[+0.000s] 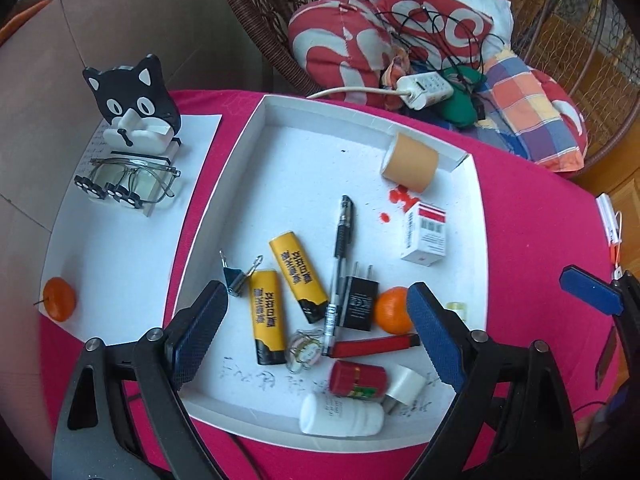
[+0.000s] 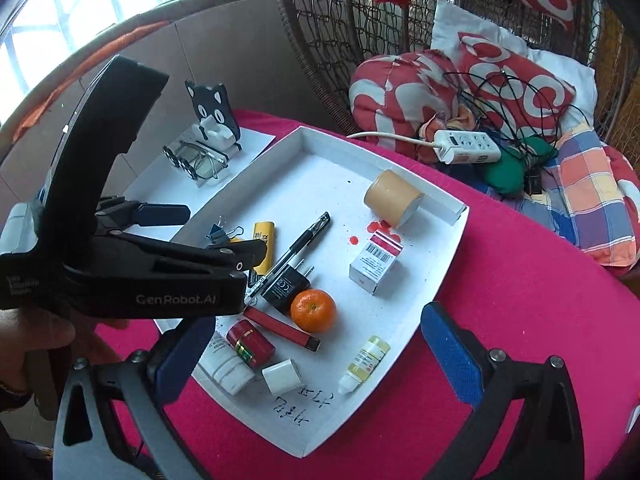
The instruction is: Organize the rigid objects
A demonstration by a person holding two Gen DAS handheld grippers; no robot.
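Observation:
A white tray (image 1: 304,168) (image 2: 320,160) on the pink cloth holds two yellow lighters (image 1: 298,276), a black pen (image 1: 342,256), a black charger plug (image 1: 358,302), a mandarin (image 1: 392,310) (image 2: 313,310), a red stick (image 2: 280,328), a red cylinder (image 1: 358,378), a white bottle (image 1: 340,414), a small box (image 1: 425,232) and a tan tape roll (image 1: 410,162). My left gripper (image 1: 316,336) hangs open above the lighters and plug, holding nothing. My right gripper (image 2: 320,356) is open over the tray's near corner, empty, with a dropper bottle (image 2: 364,364) below it.
A cat-shaped stand (image 1: 134,100) with glasses (image 1: 132,178) and a second mandarin (image 1: 59,299) sit on a white sheet left of the tray. Binder clips (image 1: 236,272) lie in the tray. Behind are a wicker chair, cushions (image 1: 360,32) and a power strip (image 1: 424,86).

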